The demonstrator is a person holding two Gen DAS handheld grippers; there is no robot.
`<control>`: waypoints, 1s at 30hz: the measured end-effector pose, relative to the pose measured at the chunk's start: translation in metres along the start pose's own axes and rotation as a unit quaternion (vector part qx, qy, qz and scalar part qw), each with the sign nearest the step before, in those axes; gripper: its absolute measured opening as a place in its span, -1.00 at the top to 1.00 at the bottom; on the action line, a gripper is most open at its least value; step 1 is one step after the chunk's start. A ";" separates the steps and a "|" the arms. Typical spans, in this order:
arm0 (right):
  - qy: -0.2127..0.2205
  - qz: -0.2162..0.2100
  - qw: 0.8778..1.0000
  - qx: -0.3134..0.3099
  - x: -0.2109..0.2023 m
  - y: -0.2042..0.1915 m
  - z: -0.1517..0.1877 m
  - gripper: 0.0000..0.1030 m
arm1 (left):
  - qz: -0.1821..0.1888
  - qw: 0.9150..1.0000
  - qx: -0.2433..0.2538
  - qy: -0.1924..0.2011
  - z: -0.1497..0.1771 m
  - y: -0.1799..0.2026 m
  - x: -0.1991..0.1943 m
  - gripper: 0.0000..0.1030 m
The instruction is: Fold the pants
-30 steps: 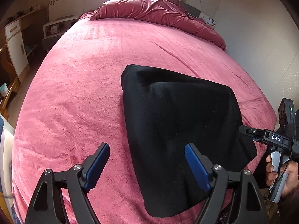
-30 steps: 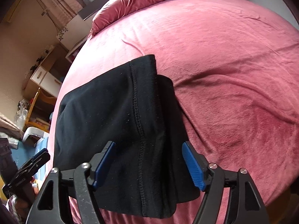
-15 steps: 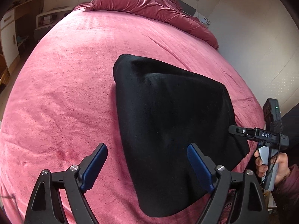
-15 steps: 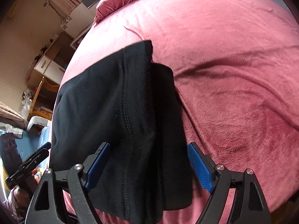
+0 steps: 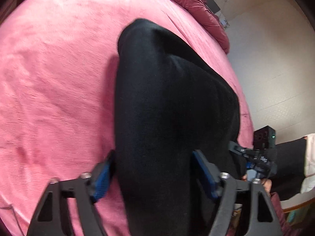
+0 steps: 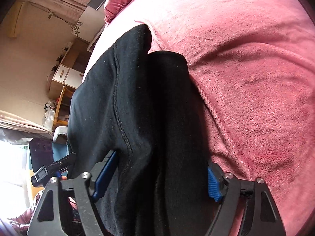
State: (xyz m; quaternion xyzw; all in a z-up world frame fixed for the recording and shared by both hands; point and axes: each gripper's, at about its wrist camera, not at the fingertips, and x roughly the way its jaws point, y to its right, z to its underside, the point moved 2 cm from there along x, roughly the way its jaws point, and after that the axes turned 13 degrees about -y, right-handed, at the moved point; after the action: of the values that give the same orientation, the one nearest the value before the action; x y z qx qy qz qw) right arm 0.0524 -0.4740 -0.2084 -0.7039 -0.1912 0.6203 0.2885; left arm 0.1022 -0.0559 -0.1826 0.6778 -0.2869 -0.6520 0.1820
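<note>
- Bedspread of pink plush fabric [image 5: 59,78] covers the wide bed and fills both views.
- Folded black knit pants [image 5: 173,102] lie on it, at the near edge.
- Left gripper with black arms and blue pads [image 5: 151,175] straddles the pants' near end, jaws just closing; whether the pads press cannot be told.
- Right gripper [image 6: 157,179], built alike, straddles the other near corner, jaws likewise just closing, grip unclear.
</note>
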 end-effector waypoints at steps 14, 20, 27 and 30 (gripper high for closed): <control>0.028 0.007 0.998 -0.064 -0.016 -0.062 0.000 0.12 | -0.004 0.995 0.082 0.054 0.004 0.026 -0.053 0.27; 0.036 -0.006 0.995 -0.096 0.004 -0.103 -0.040 0.12 | -0.027 0.992 0.077 0.092 -0.026 0.013 -0.094 0.27; 0.032 -0.006 0.994 -0.106 0.034 -0.140 -0.110 0.12 | -0.074 0.989 0.049 0.118 -0.090 -0.012 -0.120 0.25; 0.020 -0.003 0.995 -0.102 0.051 -0.147 -0.136 0.12 | -0.098 0.987 0.037 0.120 -0.109 -0.022 -0.117 0.21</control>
State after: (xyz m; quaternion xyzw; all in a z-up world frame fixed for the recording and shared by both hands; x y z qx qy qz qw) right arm 0.2077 -0.3529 -0.1438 -0.7413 -0.2497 0.5827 0.2206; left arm 0.2147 0.0203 -0.0956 0.7825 -0.2185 -0.5695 0.1251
